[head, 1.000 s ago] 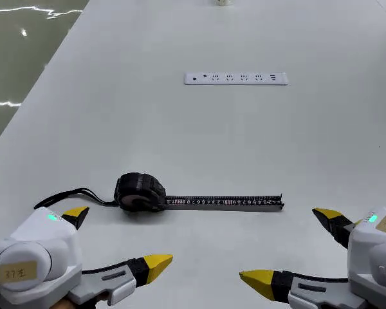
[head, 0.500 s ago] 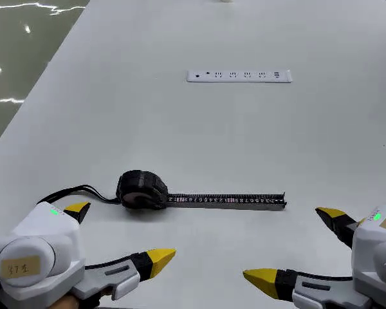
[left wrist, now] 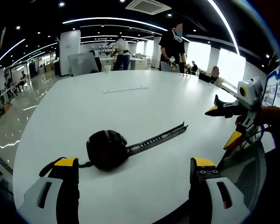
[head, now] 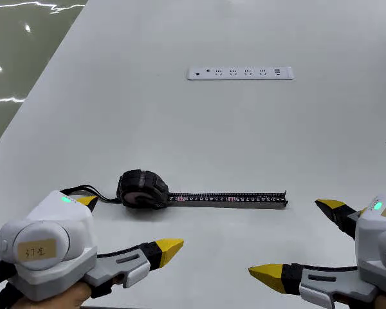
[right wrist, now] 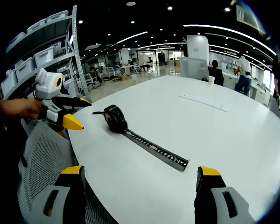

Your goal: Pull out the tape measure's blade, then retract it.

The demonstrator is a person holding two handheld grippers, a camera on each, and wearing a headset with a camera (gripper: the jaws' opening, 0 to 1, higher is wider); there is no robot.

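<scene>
A black tape measure (head: 141, 189) lies on the white table (head: 199, 129), with its blade (head: 228, 198) pulled out to the right and flat on the surface; a black strap (head: 83, 191) trails off its left side. My left gripper (head: 127, 224) is open at the near left, just short of the case (left wrist: 107, 148). At the near right my right gripper (head: 305, 241) is open too, a little nearer than the blade's tip (right wrist: 183, 163). Neither gripper touches the tape measure (right wrist: 115, 117).
A white power strip (head: 240, 73) lies far back on the table. The table's left edge drops to a glossy floor (head: 19, 58). Several people (left wrist: 175, 44) stand beyond the far end, and shelves with bins (right wrist: 32, 56) rise on one side of the room.
My left gripper has crept forward and to the right, towards the case. The tape measure and its extended blade lie as before, and the right gripper has barely moved.
</scene>
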